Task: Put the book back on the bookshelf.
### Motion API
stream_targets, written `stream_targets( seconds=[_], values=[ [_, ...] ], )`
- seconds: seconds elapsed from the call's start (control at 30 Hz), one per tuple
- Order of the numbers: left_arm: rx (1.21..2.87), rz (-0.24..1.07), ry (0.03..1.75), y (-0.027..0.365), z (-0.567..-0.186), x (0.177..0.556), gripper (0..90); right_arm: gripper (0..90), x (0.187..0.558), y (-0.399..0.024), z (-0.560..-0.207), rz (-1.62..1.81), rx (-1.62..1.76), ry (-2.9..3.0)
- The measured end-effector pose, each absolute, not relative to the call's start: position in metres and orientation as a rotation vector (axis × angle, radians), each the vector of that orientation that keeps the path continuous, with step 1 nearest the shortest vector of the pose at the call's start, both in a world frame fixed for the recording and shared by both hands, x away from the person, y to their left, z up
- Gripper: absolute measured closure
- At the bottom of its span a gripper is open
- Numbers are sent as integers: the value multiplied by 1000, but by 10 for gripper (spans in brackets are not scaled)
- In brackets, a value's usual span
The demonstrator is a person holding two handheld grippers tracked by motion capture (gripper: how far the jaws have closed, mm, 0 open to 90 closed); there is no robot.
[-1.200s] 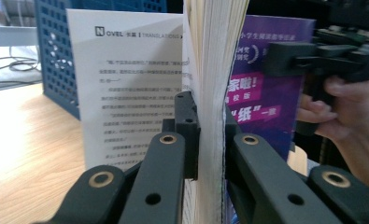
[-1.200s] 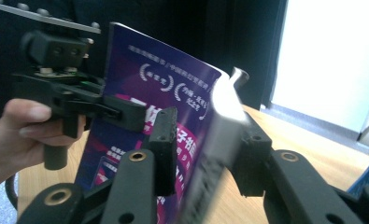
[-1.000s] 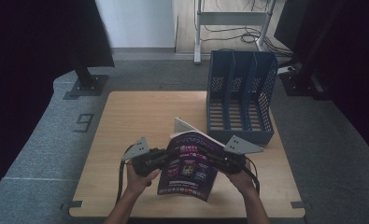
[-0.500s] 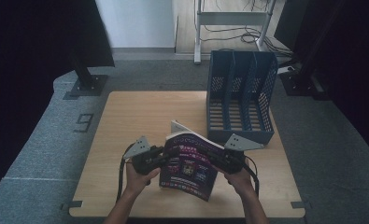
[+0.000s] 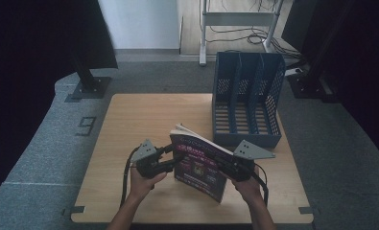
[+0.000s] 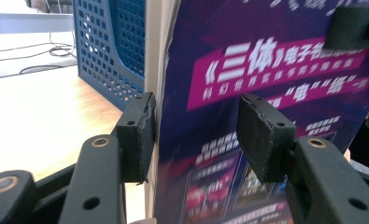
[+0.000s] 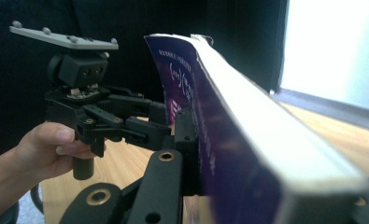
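A thick paperback book [image 5: 199, 163] with a purple and magenta cover is held upright above the front half of a wooden counter [image 5: 144, 120], its long edge tilted so that the near end sits lower. It is positioned between the two hand-held grippers, just in front of a blue perforated file rack [image 5: 247, 103] with three slots that stands toward the far right of the counter.

The right hand-held gripper [image 5: 230, 165] is seen on the book's right side, clamped on the book; in the right gripper view its black jaw is pressed flat against the purple cover, with the pale page block [image 7: 266, 135] stretching away beyond it. The hand [image 5: 248, 188] carrying it enters from the bottom edge.

The left hand-held gripper [image 5: 170, 157] is set against the book's left edge. Its jaws have just been opening: in the left gripper view the book's edge stands between them, with one pad [image 6: 138, 135] close beside the pages and the other pad [image 6: 261, 135] clear of the cover. White and magenta Chinese lettering is visible on the cover [image 6: 266, 70]. The left hand [image 5: 144, 182] is wrapped around the gripper's handle.
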State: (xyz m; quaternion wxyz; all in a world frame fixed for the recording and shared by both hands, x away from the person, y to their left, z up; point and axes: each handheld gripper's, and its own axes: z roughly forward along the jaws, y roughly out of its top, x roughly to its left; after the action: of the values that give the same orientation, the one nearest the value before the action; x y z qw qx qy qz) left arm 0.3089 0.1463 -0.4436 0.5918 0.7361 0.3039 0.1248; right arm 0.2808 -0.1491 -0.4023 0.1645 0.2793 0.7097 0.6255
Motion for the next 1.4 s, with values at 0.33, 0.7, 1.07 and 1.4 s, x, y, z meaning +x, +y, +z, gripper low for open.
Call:
stream_targets(
  seconds=[0.33, 0.7, 1.07, 1.4],
  values=[
    [1722, 288, 725, 146, -448, 309, 455, 812, 273, -159, -395, 1778, 793, 1921],
    [1770, 287, 743, 140, -456, 310, 448, 812, 268, -169, -389, 1764, 807, 1849],
    [1806, 276, 777, 139, -462, 312, 444, 812, 267, -175, -388, 1751, 829, 1803],
    [1818, 269, 814, 142, -467, 316, 445, 812, 268, -181, -389, 1737, 853, 1758]
  ],
)
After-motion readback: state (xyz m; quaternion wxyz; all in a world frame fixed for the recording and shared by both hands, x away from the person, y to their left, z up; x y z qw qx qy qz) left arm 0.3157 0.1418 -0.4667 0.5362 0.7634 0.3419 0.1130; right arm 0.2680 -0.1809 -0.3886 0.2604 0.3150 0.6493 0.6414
